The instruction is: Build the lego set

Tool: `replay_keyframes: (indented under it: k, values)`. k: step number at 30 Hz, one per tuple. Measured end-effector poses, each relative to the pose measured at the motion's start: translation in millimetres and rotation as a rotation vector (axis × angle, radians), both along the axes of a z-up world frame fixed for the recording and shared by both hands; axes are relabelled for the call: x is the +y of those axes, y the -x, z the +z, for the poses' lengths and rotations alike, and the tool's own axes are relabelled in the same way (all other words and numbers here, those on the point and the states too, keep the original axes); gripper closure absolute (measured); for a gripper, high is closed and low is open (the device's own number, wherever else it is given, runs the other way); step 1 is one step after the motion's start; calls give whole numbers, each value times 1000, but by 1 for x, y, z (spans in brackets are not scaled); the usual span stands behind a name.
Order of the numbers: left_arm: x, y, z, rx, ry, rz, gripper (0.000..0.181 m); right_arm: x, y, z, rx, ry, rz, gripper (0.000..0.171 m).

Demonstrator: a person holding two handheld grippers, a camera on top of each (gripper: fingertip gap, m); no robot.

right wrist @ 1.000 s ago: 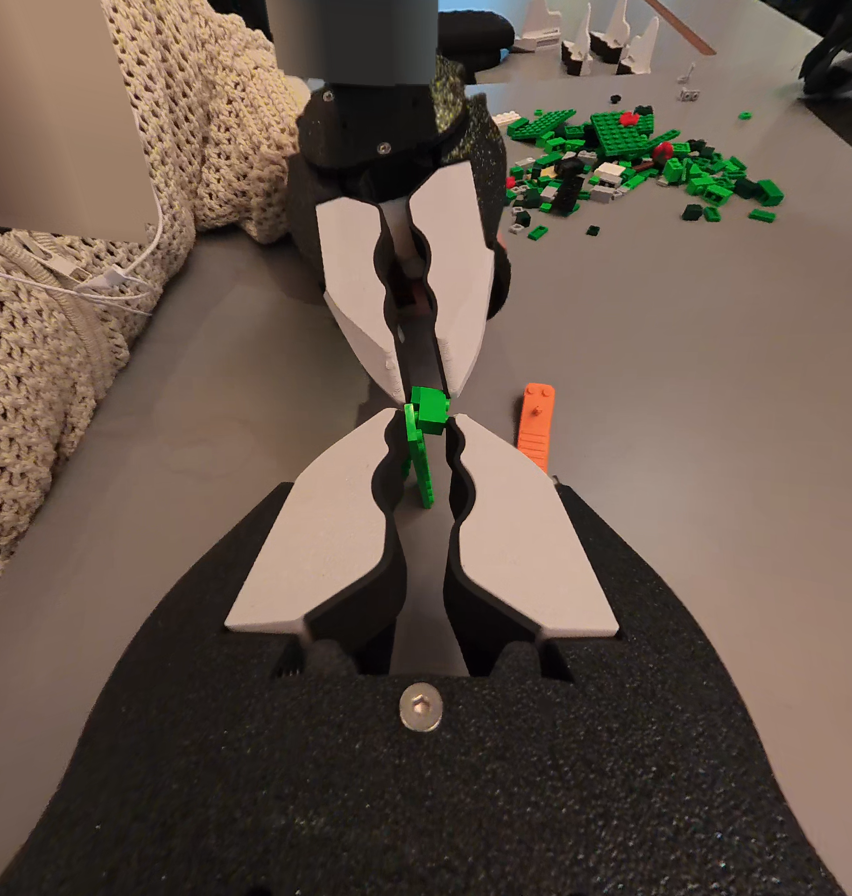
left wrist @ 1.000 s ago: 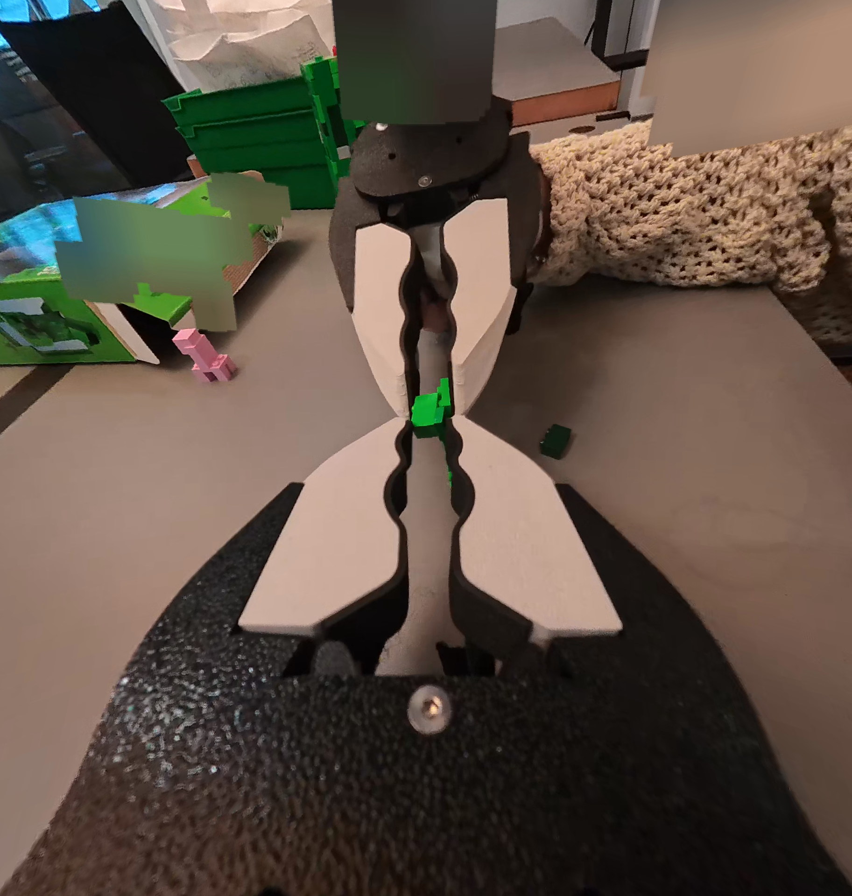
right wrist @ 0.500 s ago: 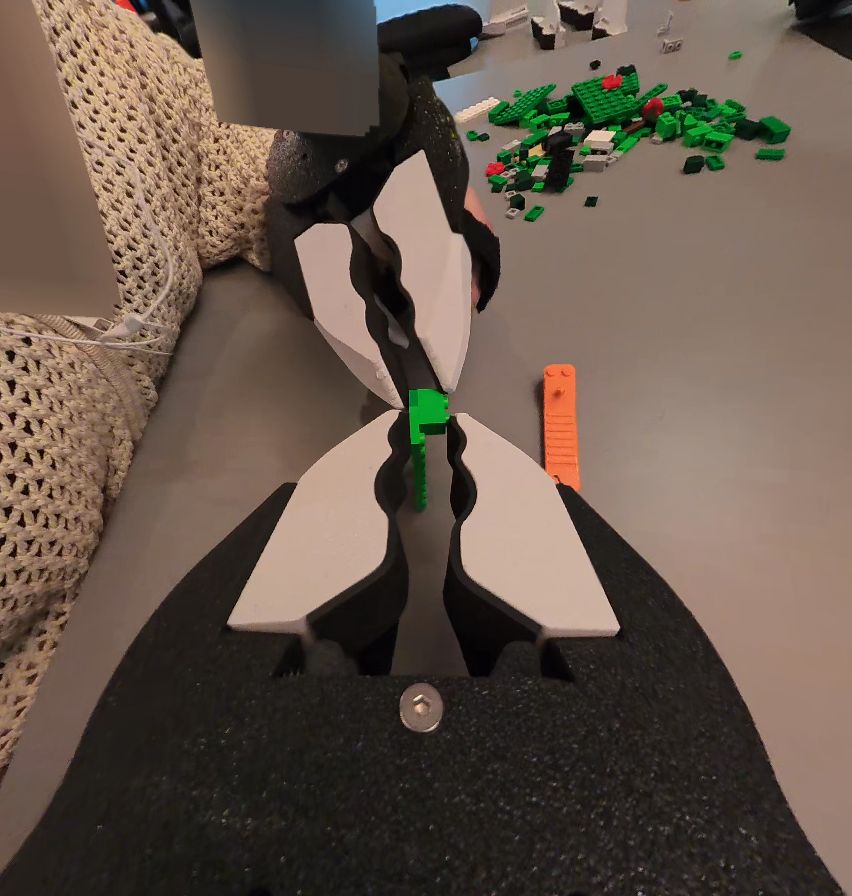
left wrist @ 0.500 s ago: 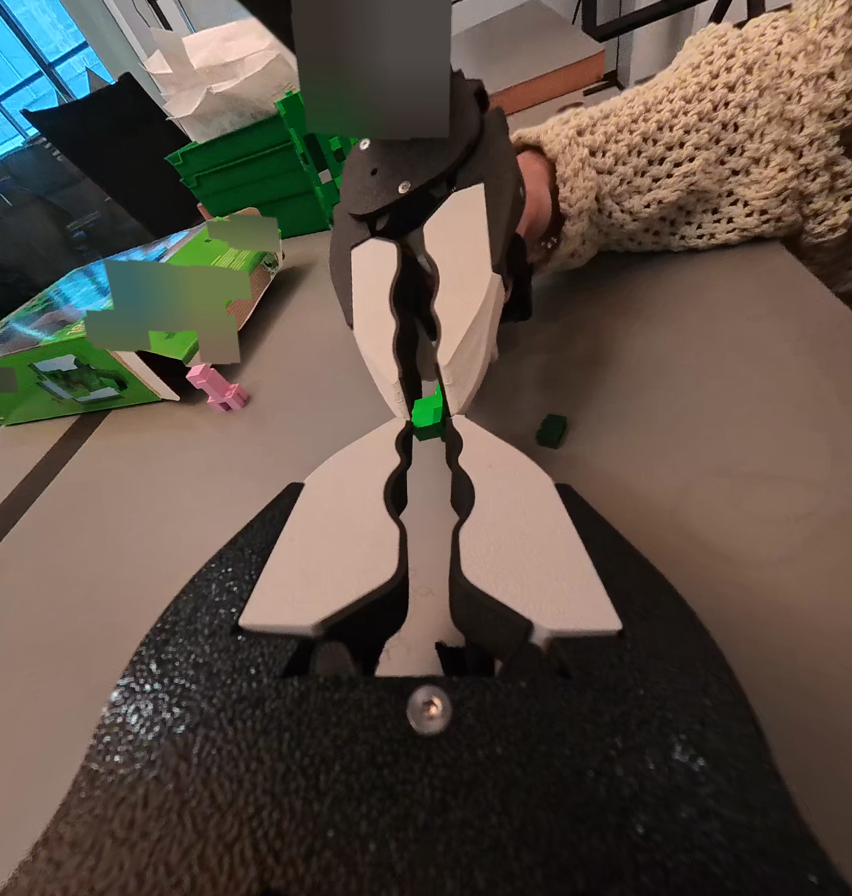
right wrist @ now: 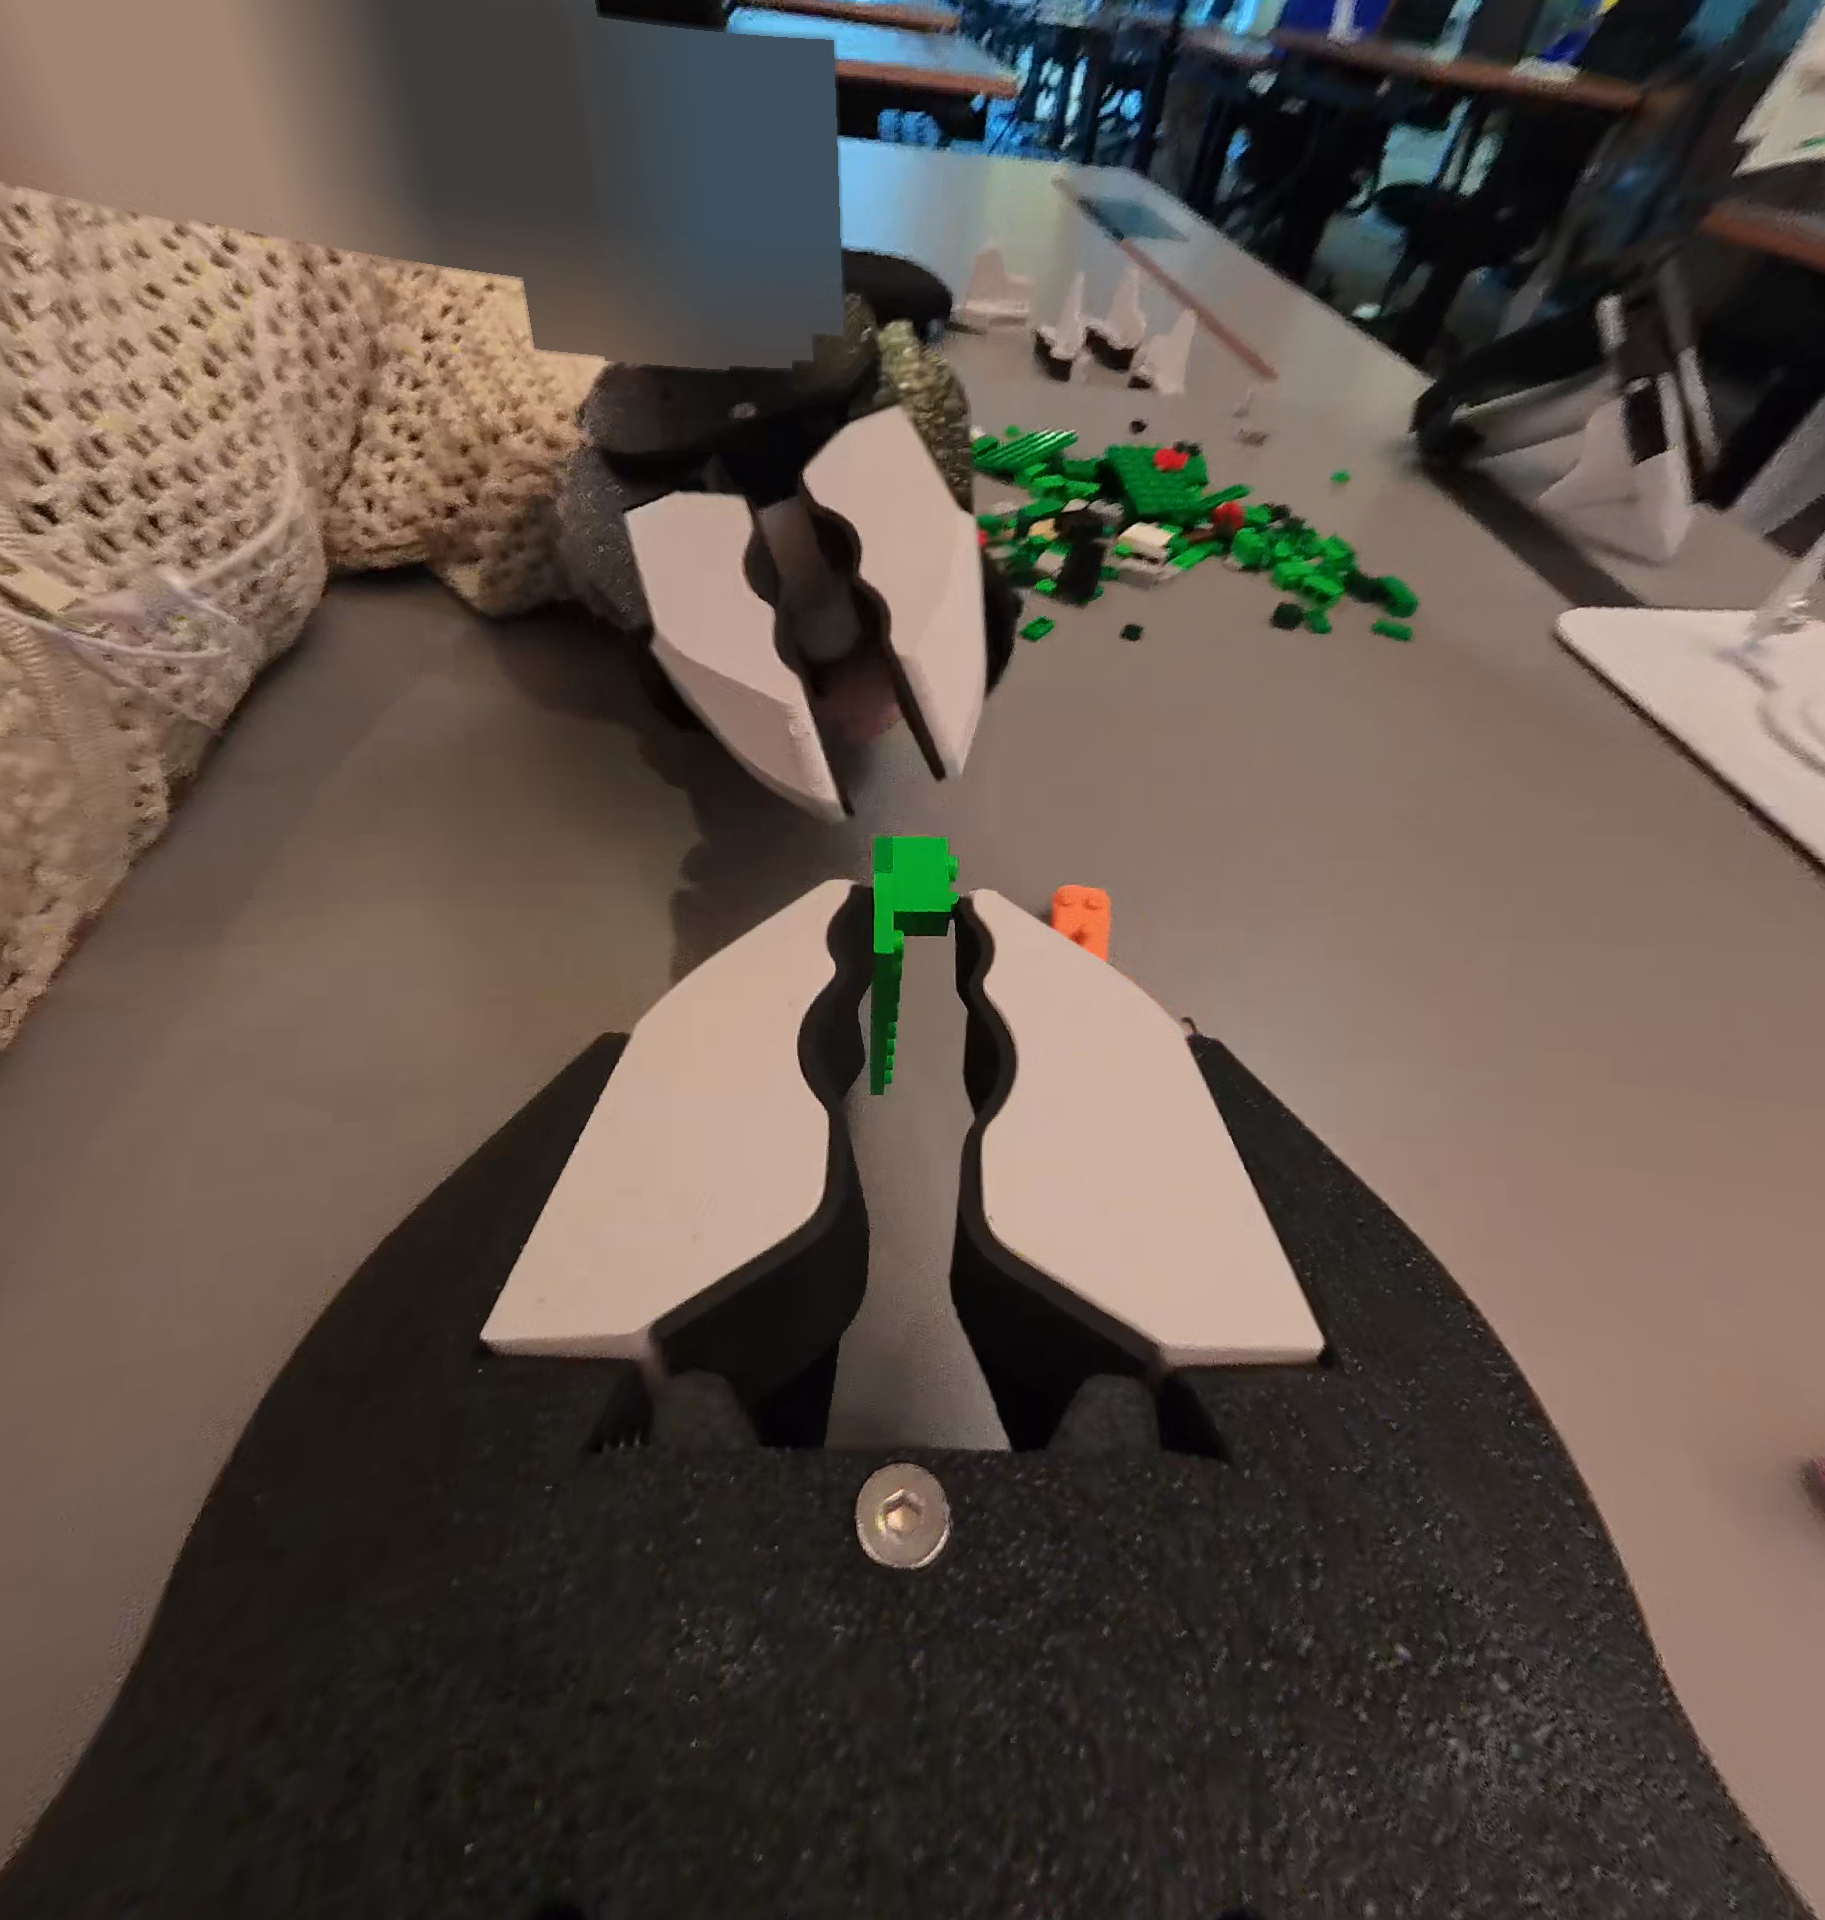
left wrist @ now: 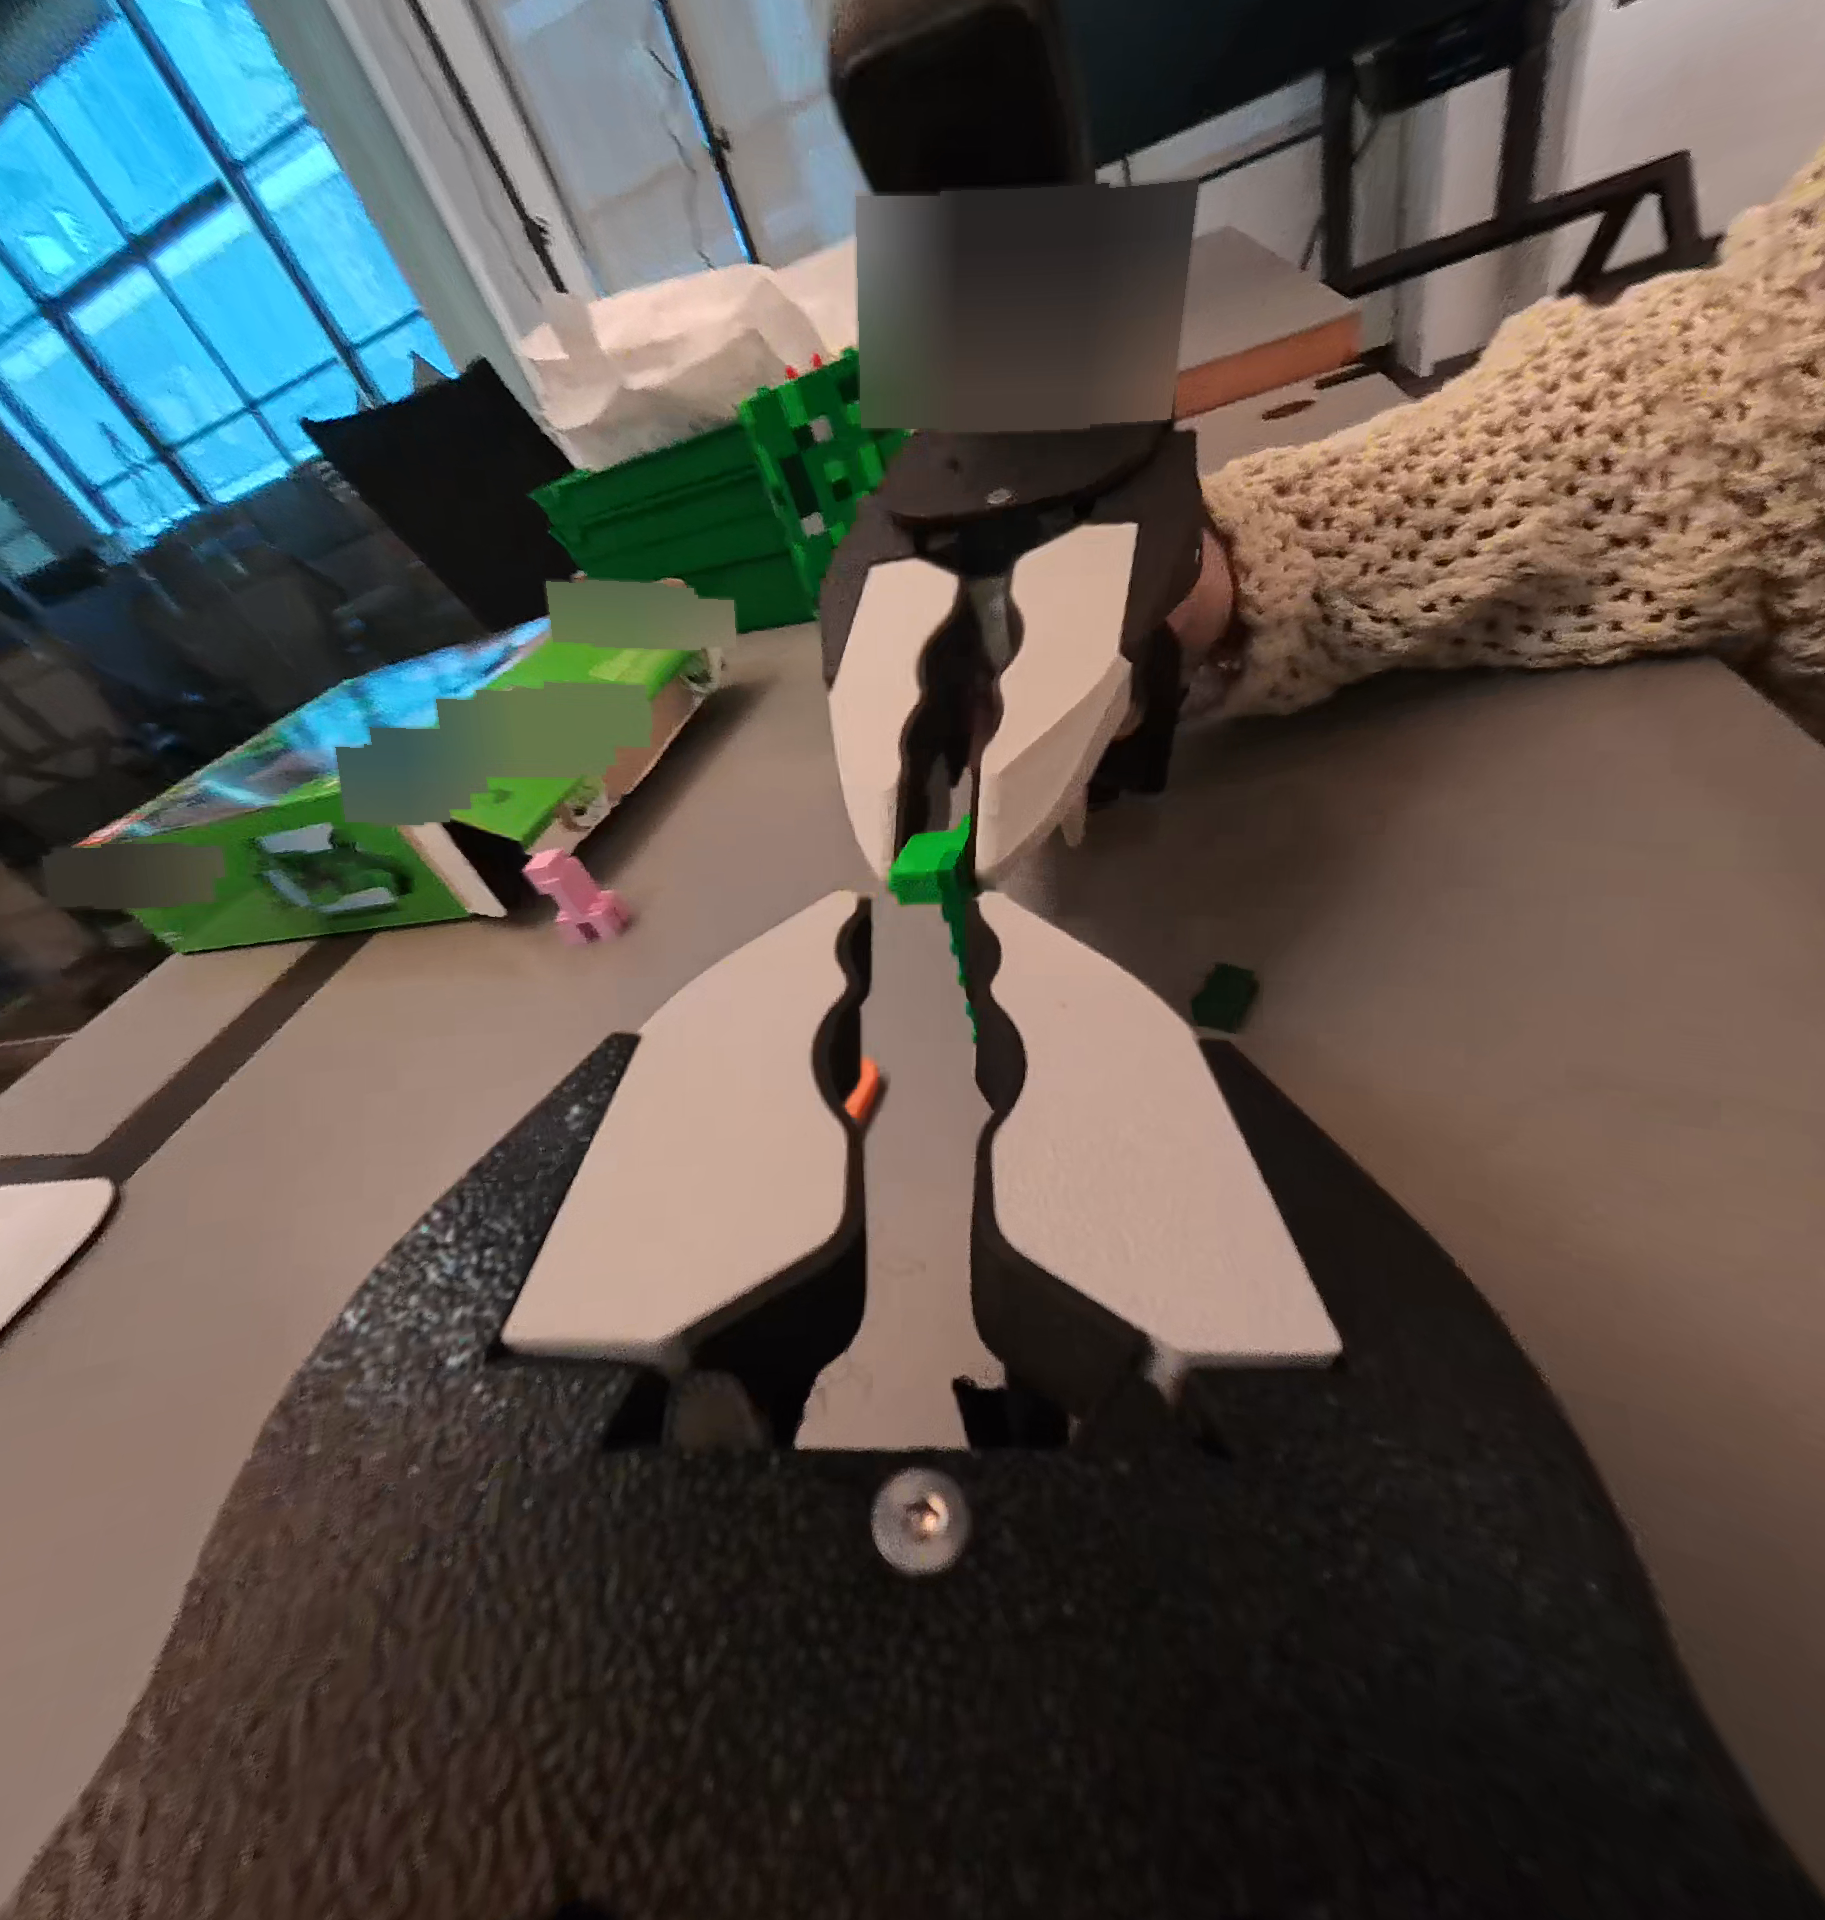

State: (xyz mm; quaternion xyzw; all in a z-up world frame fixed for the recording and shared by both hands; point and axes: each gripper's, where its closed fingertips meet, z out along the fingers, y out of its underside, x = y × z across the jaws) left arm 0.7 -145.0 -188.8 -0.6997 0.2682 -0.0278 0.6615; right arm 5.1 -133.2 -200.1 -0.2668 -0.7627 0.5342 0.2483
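A bright green brick sits on the top edge of a thin green plate [right wrist: 913,883] that stands on edge. My right gripper [right wrist: 908,904] is shut on this piece and holds it above the grey table [right wrist: 1303,831]. My left gripper [right wrist: 887,795] faces it a short way off, with its jaws parted and empty. In the left wrist view the same green piece [left wrist: 923,878] sits at the tips of the right gripper [left wrist: 939,862], just past my left gripper [left wrist: 923,914].
An orange brick separator [right wrist: 1082,916] lies beside my right gripper. A pile of loose green bricks [right wrist: 1178,530] lies farther back. A dark green brick [left wrist: 1225,995], a pink figure [left wrist: 581,899] and a green box [left wrist: 295,862] are on the table. A white board [right wrist: 1718,707] is at the right. My left and right fingertips are right by each other. My right gripper's tips are some 7 cm from the dark green brick [left wrist: 1225,995].
My left gripper has let go of the green brick, opened and drawn back. The brick stays on the plate in my right gripper. Both grippers have risen.
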Motion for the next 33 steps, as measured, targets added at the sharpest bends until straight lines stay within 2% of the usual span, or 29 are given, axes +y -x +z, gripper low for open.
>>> replay_keyframes:
  k: [4,8,11,14,18,22,27,33]
  values:
    - [2,11,-4,-27,26,43,160,12,6,12,69,130,-49,157]
    - [5,19,-7,-68,80,71,165,19,14,24,50,294,-108,157]
    - [8,25,-8,-67,98,104,156,24,22,30,-7,432,-166,157]
    - [14,35,-2,94,22,247,138,25,30,37,-23,555,-232,157]
    - [17,40,4,396,-134,416,138,25,38,39,-7,683,-326,157]
    - [17,42,6,397,-141,443,140,27,39,41,13,730,-354,157]
    - [20,41,-1,378,-99,432,133,27,39,48,69,732,-386,157]
    - [21,44,3,391,-120,464,154,18,41,47,88,707,-380,157]
